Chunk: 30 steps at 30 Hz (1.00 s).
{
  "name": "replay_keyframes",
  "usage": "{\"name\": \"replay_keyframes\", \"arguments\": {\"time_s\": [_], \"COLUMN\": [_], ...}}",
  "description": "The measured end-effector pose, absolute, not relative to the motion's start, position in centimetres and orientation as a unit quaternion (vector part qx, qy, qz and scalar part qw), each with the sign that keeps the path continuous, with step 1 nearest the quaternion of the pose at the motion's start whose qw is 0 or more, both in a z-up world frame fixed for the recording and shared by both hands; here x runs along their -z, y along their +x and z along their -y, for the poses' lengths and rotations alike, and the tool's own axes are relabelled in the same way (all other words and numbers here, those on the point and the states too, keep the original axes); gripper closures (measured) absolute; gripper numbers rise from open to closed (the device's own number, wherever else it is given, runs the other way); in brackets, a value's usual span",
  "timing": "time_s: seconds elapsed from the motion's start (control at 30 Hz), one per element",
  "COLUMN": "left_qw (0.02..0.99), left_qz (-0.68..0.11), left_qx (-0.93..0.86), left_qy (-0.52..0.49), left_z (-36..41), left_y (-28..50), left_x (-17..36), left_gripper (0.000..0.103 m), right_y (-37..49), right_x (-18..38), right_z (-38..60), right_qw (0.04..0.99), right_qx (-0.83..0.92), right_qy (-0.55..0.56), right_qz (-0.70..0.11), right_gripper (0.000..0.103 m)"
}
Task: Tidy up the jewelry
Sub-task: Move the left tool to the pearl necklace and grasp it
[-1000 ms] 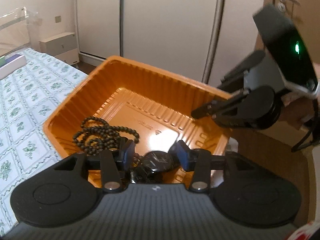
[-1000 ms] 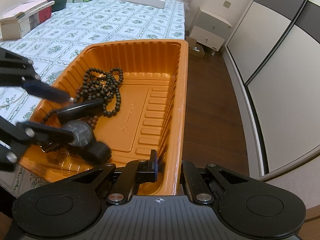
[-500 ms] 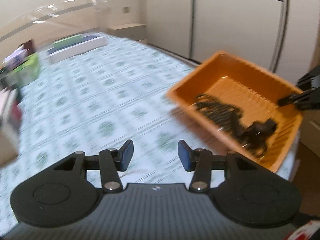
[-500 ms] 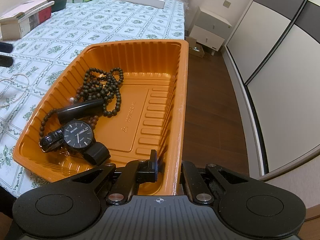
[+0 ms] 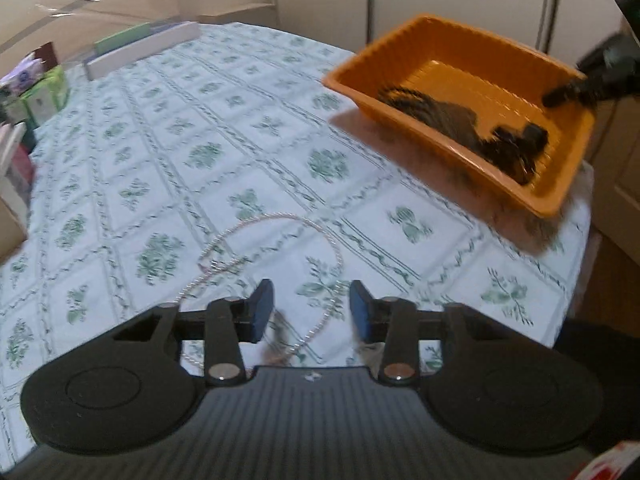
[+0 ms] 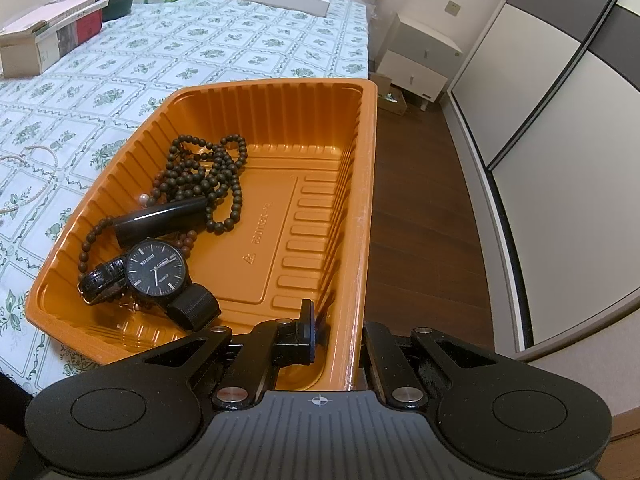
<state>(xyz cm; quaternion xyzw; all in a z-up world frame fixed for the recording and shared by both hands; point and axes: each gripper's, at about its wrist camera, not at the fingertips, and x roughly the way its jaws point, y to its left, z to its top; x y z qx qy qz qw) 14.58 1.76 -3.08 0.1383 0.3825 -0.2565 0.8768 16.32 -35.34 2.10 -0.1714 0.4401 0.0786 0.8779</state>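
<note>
Orange plastic tray [image 6: 360,208] at the table's corner holds for us a tangle of dark wooden beads [image 6: 208,176], a black tube [image 6: 160,220] and a black-faced watch [image 6: 156,272], and our right gripper [image 6: 338,328] is pinching its near wall, one pad inside and one out. Out on the flowered cloth [image 5: 168,128], the pearl necklace [image 5: 276,220] lies looped right ahead of our left gripper [image 5: 312,310], one strand running between its blue pads [image 5: 262,308]. We're tilted down over it, jaws closing, not yet touching the strand.
</note>
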Motion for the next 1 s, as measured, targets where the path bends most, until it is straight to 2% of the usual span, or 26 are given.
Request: {"name": "replay_keyframes", "arguments": {"time_s": [0.1, 0.3, 0.43, 0.67, 1.0], "left_qw": [0.868, 0.862, 0.854, 0.867, 0.896], "left_qz": [-0.387, -0.392, -0.396, -0.385, -0.333], "left_qx": [0.266, 0.275, 0.285, 0.272, 0.270], "left_qy": [0.160, 0.166, 0.180, 0.160, 0.119], "left_z": [-1.0, -0.9, -0.3, -0.6, -1.5], "left_y": [14.6, 14.5, 14.3, 14.4, 16.0], "left_x": [3.8, 5.0, 4.9, 3.6, -2.1], "left_gripper": [0.079, 0.086, 0.100, 0.102, 0.102], "right_y": [16.4, 16.4, 16.4, 16.3, 16.4], "right_x": [-2.1, -2.0, -1.9, -1.8, -1.8], "right_z": [35.3, 35.4, 35.6, 35.6, 35.6], "right_qw": [0.878, 0.878, 0.878, 0.879, 0.879], "right_qx": [-0.078, -0.078, -0.078, -0.078, -0.078], "right_qy": [-0.171, -0.169, -0.166, -0.165, -0.166], "right_qz": [-0.440, -0.441, -0.441, -0.441, -0.441], "right_gripper": [0.098, 0.098, 0.098, 0.098, 0.098]}}
